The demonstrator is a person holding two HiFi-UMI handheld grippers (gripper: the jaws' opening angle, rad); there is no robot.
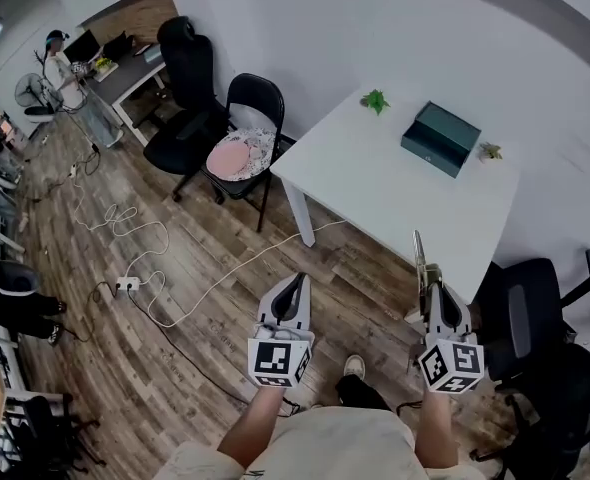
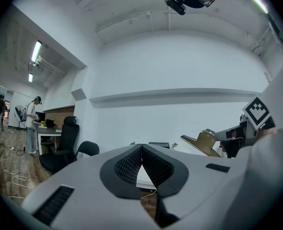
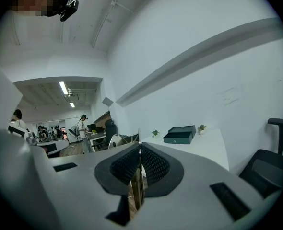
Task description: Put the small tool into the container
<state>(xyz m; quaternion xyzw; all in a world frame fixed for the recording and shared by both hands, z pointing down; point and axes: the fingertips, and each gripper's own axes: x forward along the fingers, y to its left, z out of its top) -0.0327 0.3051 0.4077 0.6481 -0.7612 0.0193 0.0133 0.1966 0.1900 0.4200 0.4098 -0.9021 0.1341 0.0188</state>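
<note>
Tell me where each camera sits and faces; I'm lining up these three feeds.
Head view: on the person's head, aimed steeply down at the white table; shows both forearms, the shut left gripper, the right gripper shut on the small tool.
Left gripper view: on the left gripper, level along its closed jaws toward the table; the right gripper shows at right.
Right gripper view: on the right gripper, along its jaws toward the container on the table.
Shared: head and right gripper views both show the container.

- A white rectangular table carries three things.
- A dark green rectangular box lies on it.
- A small green leafy sprig lies left of the box (well apart).
- A tiny potted plant stands just right of the box.
</note>
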